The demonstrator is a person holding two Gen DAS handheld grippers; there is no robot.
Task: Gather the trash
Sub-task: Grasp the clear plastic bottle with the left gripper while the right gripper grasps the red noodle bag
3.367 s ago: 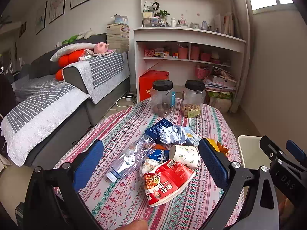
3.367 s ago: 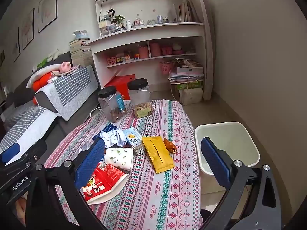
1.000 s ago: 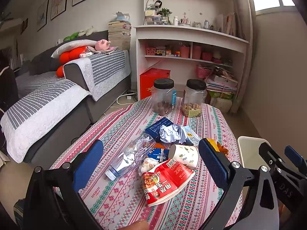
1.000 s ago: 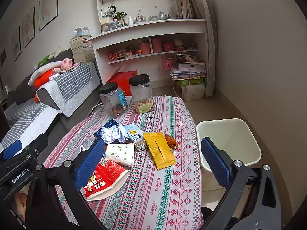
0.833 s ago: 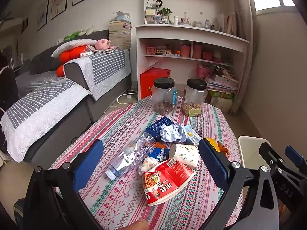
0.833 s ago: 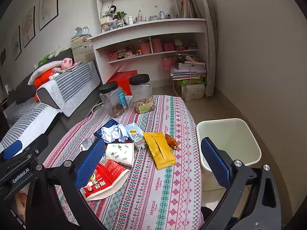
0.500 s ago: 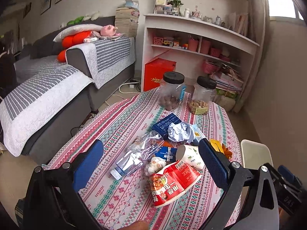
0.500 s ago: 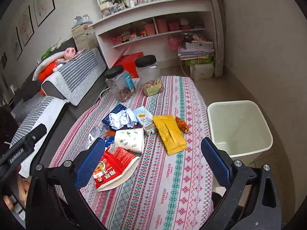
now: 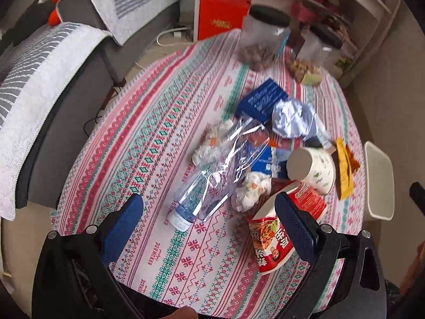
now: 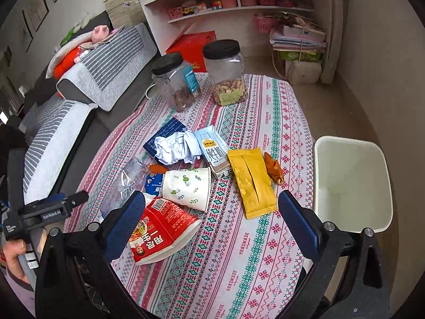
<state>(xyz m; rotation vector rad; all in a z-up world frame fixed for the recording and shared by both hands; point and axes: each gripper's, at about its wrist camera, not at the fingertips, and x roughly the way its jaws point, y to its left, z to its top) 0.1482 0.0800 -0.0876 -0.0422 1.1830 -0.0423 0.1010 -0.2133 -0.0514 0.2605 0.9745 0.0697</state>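
Observation:
Trash lies in a heap on a round table with a patterned cloth (image 10: 276, 122). A crushed clear plastic bottle (image 9: 212, 180) lies just ahead of my open, empty left gripper (image 9: 209, 212). A red noodle cup (image 10: 159, 231) lies on its side between the fingers of my open, empty right gripper (image 10: 212, 212); it also shows in the left wrist view (image 9: 279, 228). A white paper cup (image 10: 188, 186), yellow packet (image 10: 252, 180), milk carton (image 10: 215, 151), crumpled paper (image 10: 175, 148) and blue box (image 10: 164, 133) lie beyond. A white bin (image 10: 353, 180) stands right of the table.
Two clear jars with black lids (image 10: 175, 79) (image 10: 225, 71) stand at the table's far edge. A grey sofa (image 10: 79, 93) is on the left, and white shelves (image 10: 239, 2) with a red box (image 10: 194, 45) are behind the table.
Both grippers have moved forward and tilted down over the table, so the trash looks nearer. Both stay open and empty. Nothing on the table has moved.

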